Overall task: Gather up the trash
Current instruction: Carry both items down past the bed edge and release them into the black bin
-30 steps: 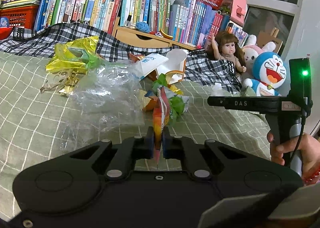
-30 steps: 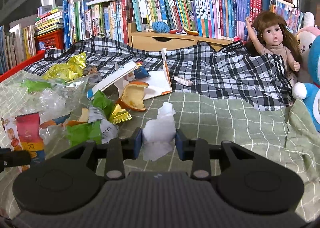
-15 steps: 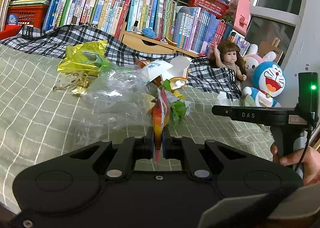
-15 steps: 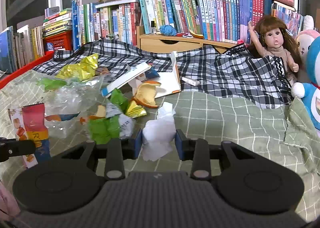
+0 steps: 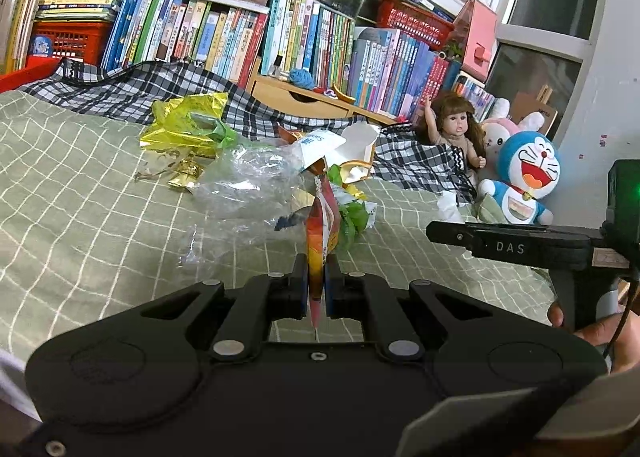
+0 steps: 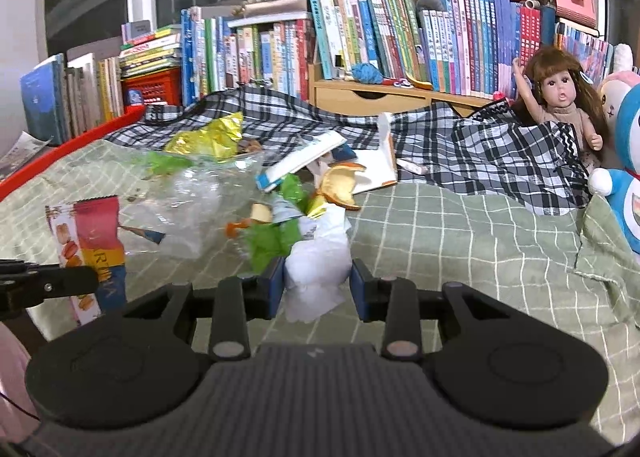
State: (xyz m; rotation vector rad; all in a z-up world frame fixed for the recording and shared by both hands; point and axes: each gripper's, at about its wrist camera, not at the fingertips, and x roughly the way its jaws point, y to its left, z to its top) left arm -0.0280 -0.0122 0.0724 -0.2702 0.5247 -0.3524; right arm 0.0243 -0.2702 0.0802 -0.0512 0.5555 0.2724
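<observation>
Your left gripper (image 5: 316, 281) clenching a wrapper (image 5: 321, 241) edge-on, its printed face (image 6: 86, 245) at right view's 9 o'clock, right gripper (image 6: 317, 285) grasping tissue (image 6: 316, 269).

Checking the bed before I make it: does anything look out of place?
Yes. Wrappers, a clear plastic bag and a torn paper box lie strewn on the green checked blanket, where trash doesn't belong.
</observation>
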